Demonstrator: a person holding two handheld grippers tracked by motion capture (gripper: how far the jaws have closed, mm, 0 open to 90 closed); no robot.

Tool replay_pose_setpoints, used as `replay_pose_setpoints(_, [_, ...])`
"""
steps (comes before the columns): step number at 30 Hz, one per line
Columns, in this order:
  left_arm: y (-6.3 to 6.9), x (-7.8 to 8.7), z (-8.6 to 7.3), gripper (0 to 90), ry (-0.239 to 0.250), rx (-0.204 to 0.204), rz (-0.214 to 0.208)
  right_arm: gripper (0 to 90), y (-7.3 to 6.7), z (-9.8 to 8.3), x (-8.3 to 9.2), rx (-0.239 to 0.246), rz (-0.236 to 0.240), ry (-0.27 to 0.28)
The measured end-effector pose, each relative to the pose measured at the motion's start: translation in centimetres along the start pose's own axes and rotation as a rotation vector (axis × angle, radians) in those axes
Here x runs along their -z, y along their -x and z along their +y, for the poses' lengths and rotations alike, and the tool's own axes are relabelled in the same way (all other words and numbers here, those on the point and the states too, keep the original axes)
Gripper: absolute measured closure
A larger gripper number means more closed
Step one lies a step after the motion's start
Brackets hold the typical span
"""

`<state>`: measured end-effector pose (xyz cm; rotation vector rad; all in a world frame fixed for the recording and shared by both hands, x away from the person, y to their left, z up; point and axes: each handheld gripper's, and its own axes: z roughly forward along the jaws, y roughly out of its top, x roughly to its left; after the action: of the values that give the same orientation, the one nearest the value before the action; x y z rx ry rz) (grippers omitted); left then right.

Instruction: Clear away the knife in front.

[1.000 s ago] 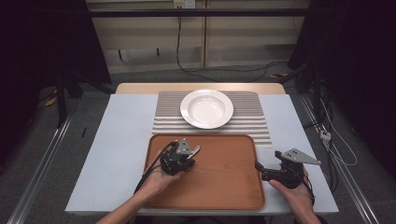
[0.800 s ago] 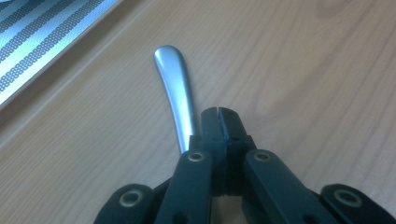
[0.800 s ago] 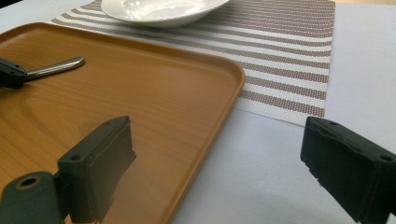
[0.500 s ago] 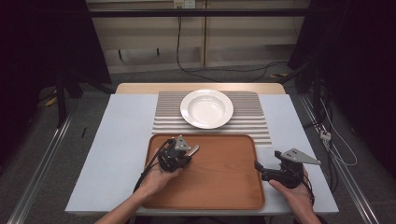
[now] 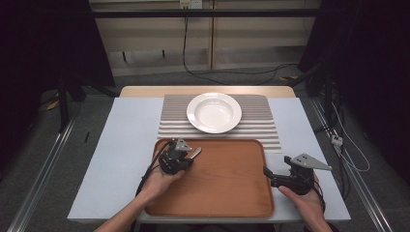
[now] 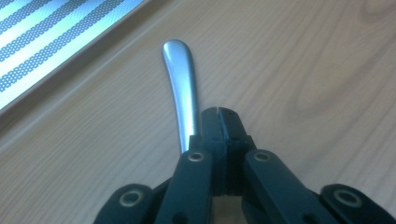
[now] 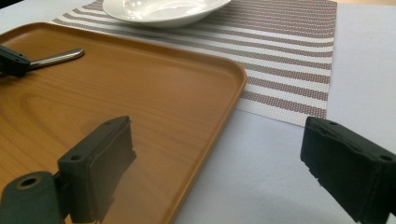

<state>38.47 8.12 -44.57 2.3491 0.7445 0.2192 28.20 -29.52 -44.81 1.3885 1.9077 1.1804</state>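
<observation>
- Left gripper (image 5: 186, 157), high view: over the left part of the wooden tray (image 5: 227, 193), held in the person's left hand (image 5: 159, 182), cable trailing toward the forearm.
- Left gripper view: jaws clenched on a metal utensil handle (image 6: 180, 88); its rounded end sticks out past the jaw tips, above the tray's wood surface. The other end of the utensil is hidden behind the jaws, so I cannot tell what kind it is.
- In the high view the handle tip points right and up-table, toward the tray's far rim.
- Tray: sits on the near middle of the pale worktop (image 5: 111, 159); its far edge overlaps or touches the near edge of the striped placemat (image 5: 261, 123).
- White plate (image 5: 214, 112): on the placemat's centre, beyond the tray, well apart from both grippers.
- Right gripper (image 5: 270, 175), high view: at the tray's right rim, in the person's right hand (image 5: 304, 198), grey three-cornered plate on top.
- Right gripper view: jaws released, wide apart, holding nothing; one jaw over the tray, the other over bare worktop, the tray's corner between them.
</observation>
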Motion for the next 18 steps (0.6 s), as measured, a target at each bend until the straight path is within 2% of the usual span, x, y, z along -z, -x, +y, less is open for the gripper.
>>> replay_pose_setpoints(7, [-1.2, 0.3, -0.3, 90.0, -0.004, 0.04, 0.013, 9.0, 0.0, 0.0, 0.0, -0.001, 0.0, 0.0])
replay_pose_setpoints(17, [-2.5, 0.7, -0.6, 90.0, -0.016, 0.067, 0.05, 9.0, 0.0, 0.0, -0.1, -0.003, 0.001, -0.001])
replay_pose_setpoints(18, [-2.6, 0.8, -0.6, 90.0, -0.014, 0.074, 0.043, 9.1, 0.0, 0.0, -0.1, -0.003, 0.001, -0.002])
